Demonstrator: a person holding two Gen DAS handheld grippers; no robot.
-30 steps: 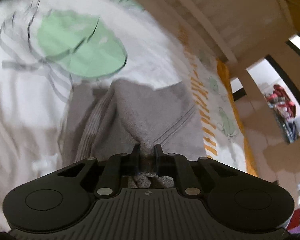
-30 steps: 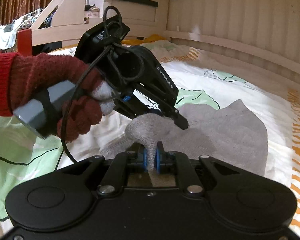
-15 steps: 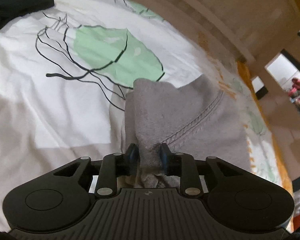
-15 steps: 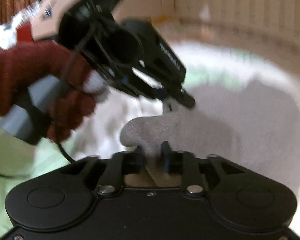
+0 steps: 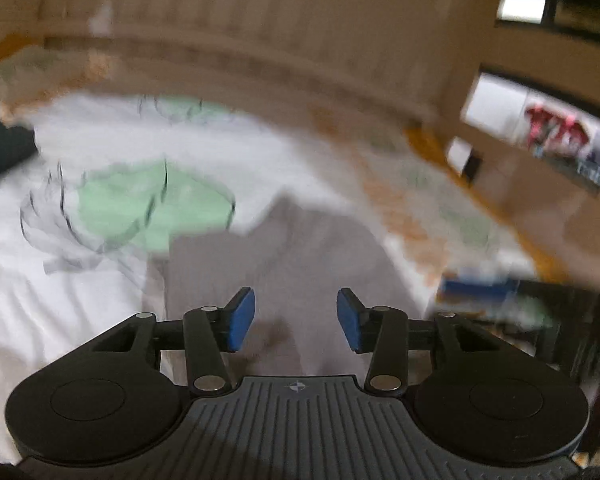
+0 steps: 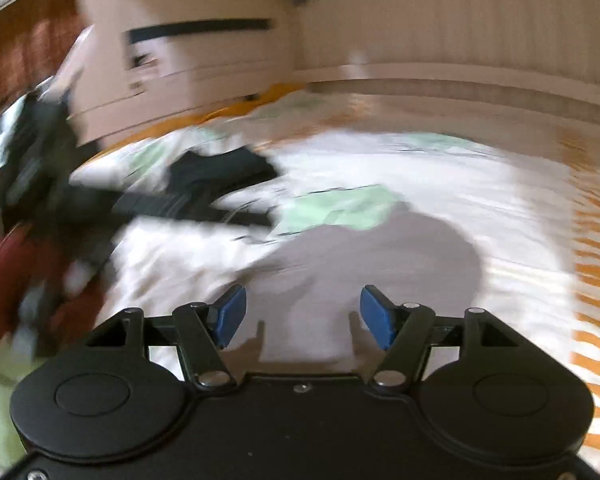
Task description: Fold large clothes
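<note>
Left gripper [image 5: 296, 320] jaws spread wide, blue pads [image 5: 242, 320] bare, nothing between them. Right gripper [image 6: 302, 318] same: jaws apart, pads [image 6: 230, 316] clear of cloth. Grey garment [image 5: 272, 264] lies flat on the bedsheet [image 5: 60, 280] just ahead of both tools, free of either; in the right view it sits dead ahead [image 6: 364, 256] with the fingers' shadows across its near edge. Sheet is white with a green leaf print [image 5: 152, 208] left of the garment and orange stripes [image 6: 596, 280] along the right side. Dark clothing [image 6: 220, 172] lies further back on the bed. Left gripper body plus red-gloved hand [image 6: 4, 280] crowd the left edge of the right view. Ribbed wall panel [image 5: 300, 20] behind the bed. Both views heavily motion-blurred.
</note>
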